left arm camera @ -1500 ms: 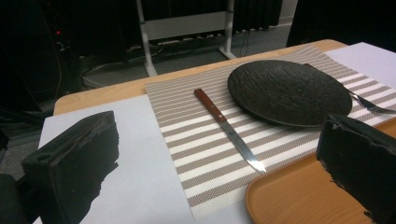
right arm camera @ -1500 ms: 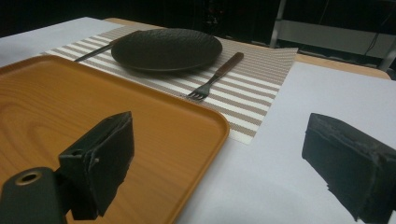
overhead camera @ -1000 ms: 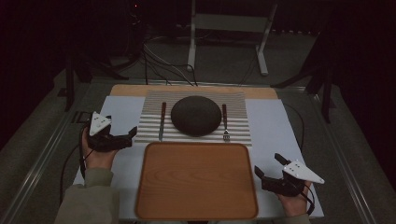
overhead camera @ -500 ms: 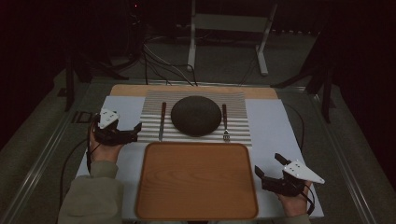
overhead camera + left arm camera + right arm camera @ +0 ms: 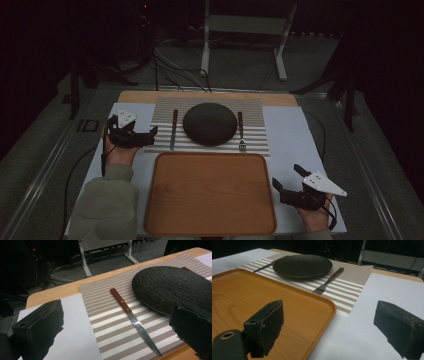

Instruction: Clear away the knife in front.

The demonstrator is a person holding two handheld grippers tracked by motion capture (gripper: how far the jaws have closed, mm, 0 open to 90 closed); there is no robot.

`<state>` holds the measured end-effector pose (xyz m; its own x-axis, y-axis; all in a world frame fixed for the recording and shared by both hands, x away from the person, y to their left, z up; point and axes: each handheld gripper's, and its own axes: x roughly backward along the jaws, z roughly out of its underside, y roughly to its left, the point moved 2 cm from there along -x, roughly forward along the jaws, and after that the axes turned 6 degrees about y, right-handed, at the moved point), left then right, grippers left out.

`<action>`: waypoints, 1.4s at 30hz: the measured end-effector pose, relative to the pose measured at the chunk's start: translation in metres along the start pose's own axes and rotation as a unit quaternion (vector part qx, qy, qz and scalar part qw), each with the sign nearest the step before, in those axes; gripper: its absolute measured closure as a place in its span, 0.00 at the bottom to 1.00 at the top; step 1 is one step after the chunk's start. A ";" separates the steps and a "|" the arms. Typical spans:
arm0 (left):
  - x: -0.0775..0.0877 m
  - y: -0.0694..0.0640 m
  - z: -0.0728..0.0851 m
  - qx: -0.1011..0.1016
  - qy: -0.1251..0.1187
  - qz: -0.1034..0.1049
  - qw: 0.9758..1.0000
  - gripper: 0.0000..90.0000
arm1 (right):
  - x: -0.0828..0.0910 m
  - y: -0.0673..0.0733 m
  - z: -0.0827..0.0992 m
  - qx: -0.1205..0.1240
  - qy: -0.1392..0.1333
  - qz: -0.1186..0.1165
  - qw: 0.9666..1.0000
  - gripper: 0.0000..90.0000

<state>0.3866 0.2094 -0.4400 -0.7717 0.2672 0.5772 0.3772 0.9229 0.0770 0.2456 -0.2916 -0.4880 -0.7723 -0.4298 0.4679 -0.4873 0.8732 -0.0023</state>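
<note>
A dark, round, ridged plate (image 5: 209,123) sits in the middle of a brown-and-white striped woven placemat (image 5: 210,102), which serves as the landmark here. To the plate's left on the mat lies a table knife with a red-brown wooden handle (image 5: 173,129), its blade pointing toward the person; to the plate's right lies a fork with a matching wooden handle (image 5: 241,131), tines toward the person. Just on the near side of the mat rests a rectangular orange-brown wooden tray with rounded corners (image 5: 210,192), nothing on it.

The left gripper (image 5: 148,134) hovers at the mat's left edge, near the knife, its jaws spread wide and holding nothing; in the left gripper view the knife (image 5: 135,321) lies between the two jaws, not touched. The right gripper (image 5: 287,180) is well apart from the mat, off the tray's near right corner over the white table cover (image 5: 300,135), jaws likewise wide open and empty.
</note>
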 end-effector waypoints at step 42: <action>-0.061 -0.016 -0.021 0.011 0.048 -0.001 0.999 0.01 | 0.000 0.000 0.000 -0.004 -0.003 -0.004 1.000 0.10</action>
<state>0.4383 0.1723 -0.4591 -0.7198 0.2391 0.6517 0.3633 0.9297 0.0603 0.2455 -0.2915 -0.4875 -0.7704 -0.4382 0.4631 -0.4909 0.8712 0.0078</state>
